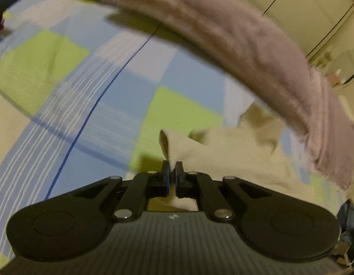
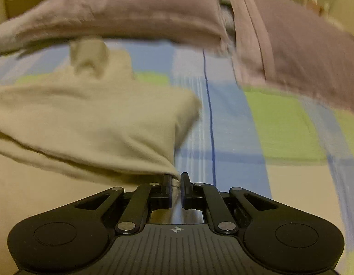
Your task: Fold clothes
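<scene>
**Both grippers pinching the cream garment over the checked bedsheet**

Left gripper [image 1: 172,168] pointing forward and low across the bed, jaws nearly closed, nipping a raised corner of the cream garment [image 1: 234,155]. Cloth rising in a small peak at 12 o'clock from the fingertips, then spreading away toward 2 o'clock, rumpled and partly lifted off the checked bedsheet [image 1: 69,105].

Right gripper [image 2: 176,181] likewise level and forward, jaws drawn in to a narrow gap, clamping another corner of the cream garment [image 2: 96,119]. Fabric fanning out from the tips toward 10 o'clock, sagging in folds, a bunched lump at its far end near 11 o'clock.

Blocking the far side in both views: mauve pillows [image 1: 234,36] [image 2: 135,16] lying along the head of the bed, from 10 to 3 o'clock, one pillow edge close beside the garment in the left view. Pale wardrobe doors [image 1: 314,6] behind, at 1 o'clock. Both views blurred.
</scene>
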A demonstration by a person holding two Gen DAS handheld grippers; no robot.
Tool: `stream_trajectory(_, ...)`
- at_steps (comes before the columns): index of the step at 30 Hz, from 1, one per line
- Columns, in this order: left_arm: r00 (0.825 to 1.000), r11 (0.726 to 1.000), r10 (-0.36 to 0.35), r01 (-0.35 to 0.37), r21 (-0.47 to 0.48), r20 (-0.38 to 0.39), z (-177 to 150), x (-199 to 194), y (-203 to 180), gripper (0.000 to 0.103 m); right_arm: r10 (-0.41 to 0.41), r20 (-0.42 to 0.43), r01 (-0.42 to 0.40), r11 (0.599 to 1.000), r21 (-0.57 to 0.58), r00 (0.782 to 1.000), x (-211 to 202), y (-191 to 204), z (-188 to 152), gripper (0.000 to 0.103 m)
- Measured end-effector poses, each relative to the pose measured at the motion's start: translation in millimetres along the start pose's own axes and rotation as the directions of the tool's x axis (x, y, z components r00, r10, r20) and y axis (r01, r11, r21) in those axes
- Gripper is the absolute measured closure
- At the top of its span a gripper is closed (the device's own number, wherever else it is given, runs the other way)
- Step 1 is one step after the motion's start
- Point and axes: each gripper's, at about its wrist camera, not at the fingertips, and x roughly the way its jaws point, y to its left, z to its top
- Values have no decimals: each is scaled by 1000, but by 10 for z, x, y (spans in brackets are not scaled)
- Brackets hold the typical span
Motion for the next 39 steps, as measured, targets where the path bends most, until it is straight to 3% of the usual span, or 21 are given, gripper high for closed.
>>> stream_trajectory(4, 994, 997, 75, -77, -22, -85, -55, 191, 77, 93, 3, -48, -7, 996, -92, 999, 4, 65, 36, 97)
stream_trajectory(6, 995, 995, 81, -84, -59, -54, -66, 71, 98, 86, 2, -54, -7, 995, -95, 999, -49, 45, 73, 89)
stream_trajectory(7, 996, 993, 84, -86, -78, -37, -72, 8, 109, 81, 5, -54, -10, 996, -90, 999, -99, 30, 87, 79)
stream_trajectory(8, 996, 991, 86, -88, -96, -20, -77, -55, 120, 72, 13, -50, -17, 997, -74, 999, -159, 3, 100, 76)
stream_trajectory(11, 998, 965, 68, -63, -255, 8, -169, -232, 262, 69, 52, -19, -52, 999, 9, 998, -348, -74, 140, 76)
stream_trajectory(15, 996, 880, -88, 62, -470, -33, -445, -129, 347, 66, 94, 46, -100, 984, 146, 994, -428, -116, 211, 76)
stream_trajectory(18, 992, 795, -121, 79, -601, -30, -633, 81, 396, 65, 104, 43, -110, 973, 205, 994, -331, -78, 266, 76)
stream_trajectory(22, 993, 699, -106, 116, -706, 58, -737, 200, 419, 69, 108, 36, -113, 966, 234, 994, -295, -51, 265, 76)
stream_trajectory(23, 994, 703, -84, 110, -703, 72, -713, 194, 397, 74, 106, 31, -110, 965, 239, 994, -293, -56, 251, 76)
stream_trajectory(24, 995, 726, -61, 101, -680, 82, -658, 190, 364, 85, 102, 22, -104, 964, 244, 995, -293, -68, 226, 76)
stream_trajectory(25, 996, 771, -40, 82, -631, 82, -587, 184, 307, 93, 99, 14, -99, 964, 249, 995, -293, -80, 200, 76)
stream_trajectory(26, 998, 838, -20, 51, -543, 64, -503, 182, 204, 102, 100, 6, -98, 963, 252, 995, -293, -96, 160, 76)
stream_trajectory(27, 999, 895, 2, 19, -445, 47, -417, 181, 96, 102, 99, -2, -96, 962, 255, 995, -296, -113, 124, 76)
stream_trajectory(28, 997, 964, 44, -27, -265, 57, -368, 160, -127, 102, 95, -8, -89, 962, 257, 995, -300, -131, 97, 76)
stream_trajectory(29, 994, 995, 83, -78, -69, 77, -322, 136, -361, 102, 93, -12, -86, 962, 258, 996, -306, -145, 77, 76)
stream_trajectory(30, 988, 983, 118, -131, 128, 104, -276, 113, -595, 102, 89, -16, -81, 962, 261, 996, -312, -162, 57, 76)
stream_trajectory(31, 979, 901, 133, -184, 394, 154, -356, 123, -924, 102, 84, -19, -76, 962, 263, 996, -319, -179, 42, 76)
stream_trajectory(33, 984, 647, 83, -173, 743, 156, -639, 207, -1377, 102, 79, -23, -70, 961, 267, 997, -329, -203, 15, 76)
stream_trajectory(35, 997, 526, 59, -78, 847, 56, -852, 335, -1545, 101, 71, -29, -60, 961, 269, 997, -328, -223, -6, 76)
stream_trajectory(37, 996, 471, 93, -39, 881, -5, -1023, 474, -1550, 95, 69, -43, -55, 960, 273, 997, -307, -236, -12, 76)
stream_trajectory(39, 993, 484, 122, -55, 873, -5, -1050, 525, -1524, 89, 68, -59, -49, 962, 268, 996, -289, -240, -3, 76)
